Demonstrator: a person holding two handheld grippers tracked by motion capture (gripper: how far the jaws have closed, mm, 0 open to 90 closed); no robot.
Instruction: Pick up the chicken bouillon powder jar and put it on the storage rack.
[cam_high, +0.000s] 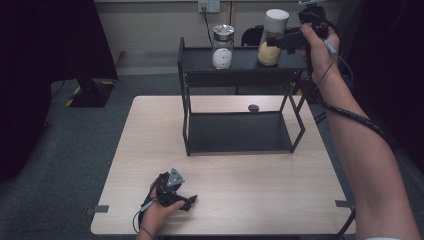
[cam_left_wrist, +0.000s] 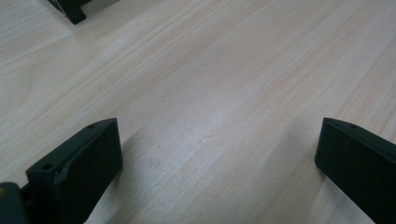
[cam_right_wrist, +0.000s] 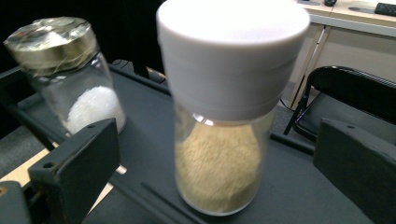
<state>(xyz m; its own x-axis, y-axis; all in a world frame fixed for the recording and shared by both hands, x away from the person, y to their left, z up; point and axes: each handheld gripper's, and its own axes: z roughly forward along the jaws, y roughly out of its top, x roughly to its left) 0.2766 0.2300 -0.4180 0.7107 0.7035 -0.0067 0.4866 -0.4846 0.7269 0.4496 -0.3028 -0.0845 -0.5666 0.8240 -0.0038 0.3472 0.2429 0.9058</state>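
R gripper is hovering w/ jaws wide, nothing gripped; the white-capped jar is standing upright btwn them on the shelf's top tier. L gripper is resting wide open, well apart, on the table.

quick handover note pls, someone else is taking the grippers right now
Right gripper: open, jaws either side of the white-capped jar of tan powder, not pressing it.
Left gripper: open, resting low over the table, nothing between its jaws.
Both jars stand upright on the black rack's top shelf; the gold-lidded jar is beside the other.
Done: white-capped jar set on the shelf.
Left: draw the right gripper clear.
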